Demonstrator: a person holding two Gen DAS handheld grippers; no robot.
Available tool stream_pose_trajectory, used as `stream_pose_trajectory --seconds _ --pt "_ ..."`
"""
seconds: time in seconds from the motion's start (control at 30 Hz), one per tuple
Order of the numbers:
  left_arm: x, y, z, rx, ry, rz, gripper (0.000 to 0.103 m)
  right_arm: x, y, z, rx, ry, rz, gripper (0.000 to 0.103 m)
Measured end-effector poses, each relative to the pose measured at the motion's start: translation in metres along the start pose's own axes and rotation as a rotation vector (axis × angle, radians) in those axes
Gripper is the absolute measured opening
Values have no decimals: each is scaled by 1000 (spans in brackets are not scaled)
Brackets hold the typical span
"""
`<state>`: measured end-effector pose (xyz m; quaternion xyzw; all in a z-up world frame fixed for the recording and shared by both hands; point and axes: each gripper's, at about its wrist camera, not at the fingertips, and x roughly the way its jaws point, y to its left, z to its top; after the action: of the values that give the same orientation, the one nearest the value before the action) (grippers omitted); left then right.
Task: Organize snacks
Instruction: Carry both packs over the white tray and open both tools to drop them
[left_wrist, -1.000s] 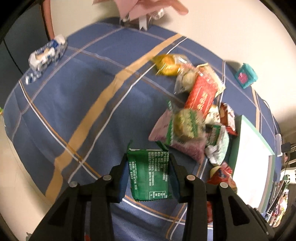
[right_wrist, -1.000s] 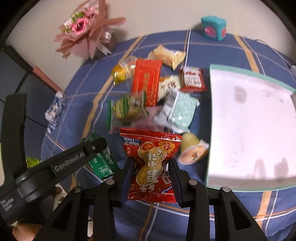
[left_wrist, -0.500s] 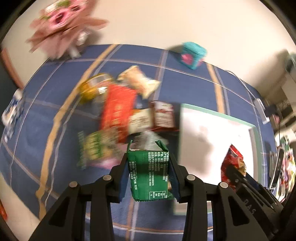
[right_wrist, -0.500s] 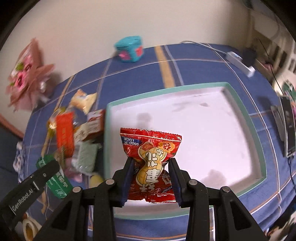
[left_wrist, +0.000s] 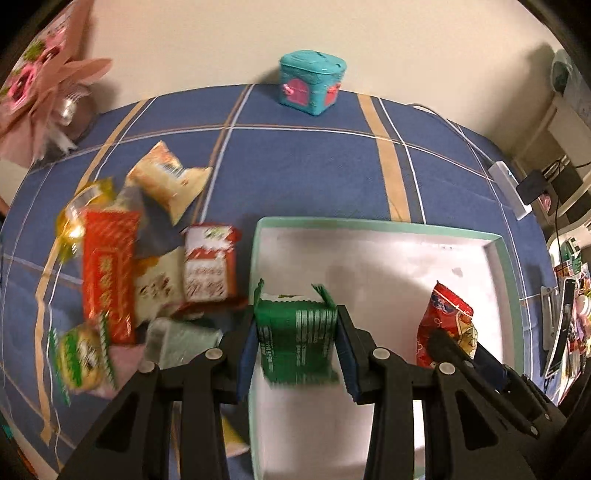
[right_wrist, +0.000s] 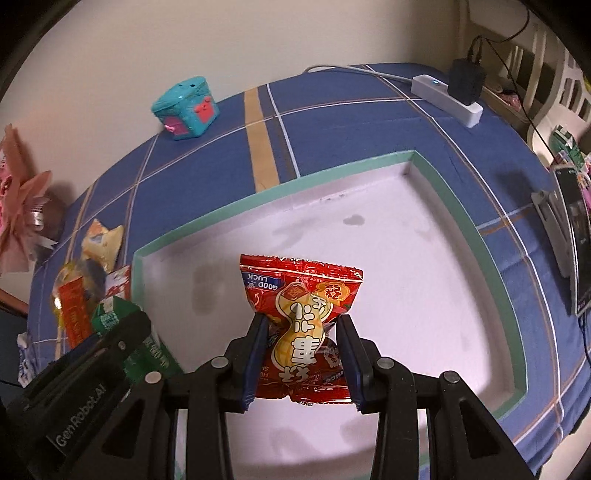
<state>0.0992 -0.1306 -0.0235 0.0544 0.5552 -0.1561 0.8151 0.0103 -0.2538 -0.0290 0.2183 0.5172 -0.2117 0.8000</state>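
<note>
While both loads are suspended over the tray (right_wrist: 436, 177) for release, the green packet (left_wrist: 297, 343) is clamped in the left tongs (left_wrist: 295, 350) and the red peanut packet (right_wrist: 301, 328) in the right tongs (right_wrist: 301, 354); remaining snacks (left_wrist: 110, 269) lie left of the left tongs on the worktop (left_wrist: 295, 166).

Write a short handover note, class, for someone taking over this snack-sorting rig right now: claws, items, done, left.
Left claw: shut on the green packet, at the tray's left edge.
Right claw: shut on the red peanut packet, above the tray floor.
Tray: nothing lying in it yet; both packets are held.
Pile: the other snacks lie on the blue cloth left of the tray.
Done: two packets picked up and brought over.
Left: release both in the tray, then fetch the pile.
</note>
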Motion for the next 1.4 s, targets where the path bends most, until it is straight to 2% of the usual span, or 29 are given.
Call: stream_pose_trajectory --seconds 0.33,0.4,0.53,0.67,0.8,1.0,1.17,1.4 --pt "15 -4 17 9 -13 -17 41 21 -2 23 -18 -12 -39 42" --pt "15 -3 18 7 -10 -21 45 22 -1 23 -22 -13 -33 44" --pt "9 0 15 8 -5 -13 53 22 0 22 -25 -5 -35 55" --pt "3 8 11 -13 -1 -19 66 16 -2 21 -10 -4 -31 62" --pt "-7 19 4 -30 -13 6 83 8 -6 15 -2 -15 -34 79" --pt "-19 37 -10 -52 -43 83 97 -1 -13 3 2 -30 -34 103" --pt "-25 49 -20 -59 -44 137 101 -4 -16 -5 3 -33 -37 103" --pt "-30 71 -34 -108 -33 205 103 -8 -9 -20 -22 -23 -87 103"
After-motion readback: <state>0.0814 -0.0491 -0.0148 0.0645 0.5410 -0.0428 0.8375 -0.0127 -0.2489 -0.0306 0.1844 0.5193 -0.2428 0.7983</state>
